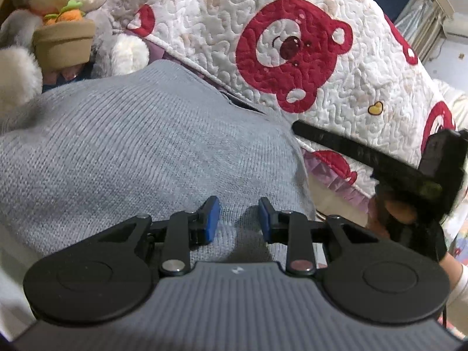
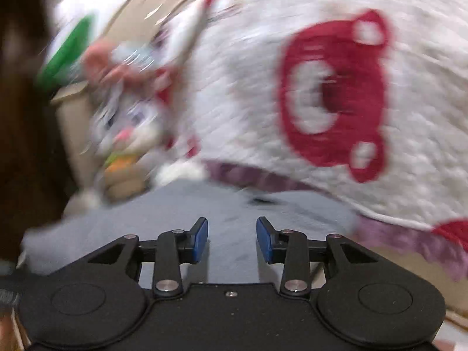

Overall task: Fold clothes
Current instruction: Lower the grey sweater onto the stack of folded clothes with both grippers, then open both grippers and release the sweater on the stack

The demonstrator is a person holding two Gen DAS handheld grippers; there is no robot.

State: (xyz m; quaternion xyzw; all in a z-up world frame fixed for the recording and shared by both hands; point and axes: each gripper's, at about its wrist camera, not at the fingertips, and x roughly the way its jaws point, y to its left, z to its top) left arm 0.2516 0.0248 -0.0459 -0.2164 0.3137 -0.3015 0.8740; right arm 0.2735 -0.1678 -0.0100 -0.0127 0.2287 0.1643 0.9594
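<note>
- Plainly, a grey knit garment is seen lying flat on the bed, bounded on its far side by a white quilt with red bears and, toward the far left corner, by a plush rabbit.
- Both pairs of fingers are held wide and empty: the left gripper hovers close over the near part of the knit, and the right gripper is aimed over the same cloth.
- The right wrist view is heavily smeared, so a fast swing is judged to be under way; a grab made at such speed could be mis-aimed, and quilt edging could be pinched with the knit.
- A single layer may be caught instead of the whole thickness, since the stretchy knit gives easily, and a skewed fold would follow.
- The rabbit could be dragged along, because it is pressed against the garment's far left part.
- The two grippers are near each other, with the right one's black frame visible at the garment's right edge, so a collision is possible.
- The garment's long axis appears to run from the near left toward the far right beneath the quilt edge; which end is collar or hem cannot be told.
</note>
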